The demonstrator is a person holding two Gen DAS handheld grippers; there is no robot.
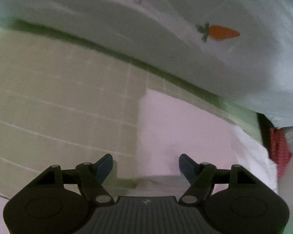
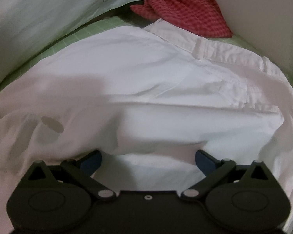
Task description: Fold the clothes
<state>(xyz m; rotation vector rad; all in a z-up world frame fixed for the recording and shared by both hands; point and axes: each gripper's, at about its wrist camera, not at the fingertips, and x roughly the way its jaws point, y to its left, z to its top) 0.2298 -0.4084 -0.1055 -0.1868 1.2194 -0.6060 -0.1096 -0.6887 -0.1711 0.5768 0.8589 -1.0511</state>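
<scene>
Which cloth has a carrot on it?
The pale green cloth has the carrot. The white trousers are plain, and the red cloth is checked.

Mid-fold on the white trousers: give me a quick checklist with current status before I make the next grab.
1. left gripper free to grasp: ok, jaws open, nothing between them.
2. right gripper free to grasp: ok, jaws wide apart, white trousers bulging between the fingers, pads not pressing.
3. Trousers lying flat: not ok, fabric is bunched and wrinkled near the right gripper.
4. Waistband located: ok, belt loop visible on the far side in the right wrist view.
5. Other garments clear of the trousers: cannot tell, red checked cloth sits just past the waistband; pale green garment with a carrot print lies beside it.
6. green cutting mat has free space: ok.
</scene>
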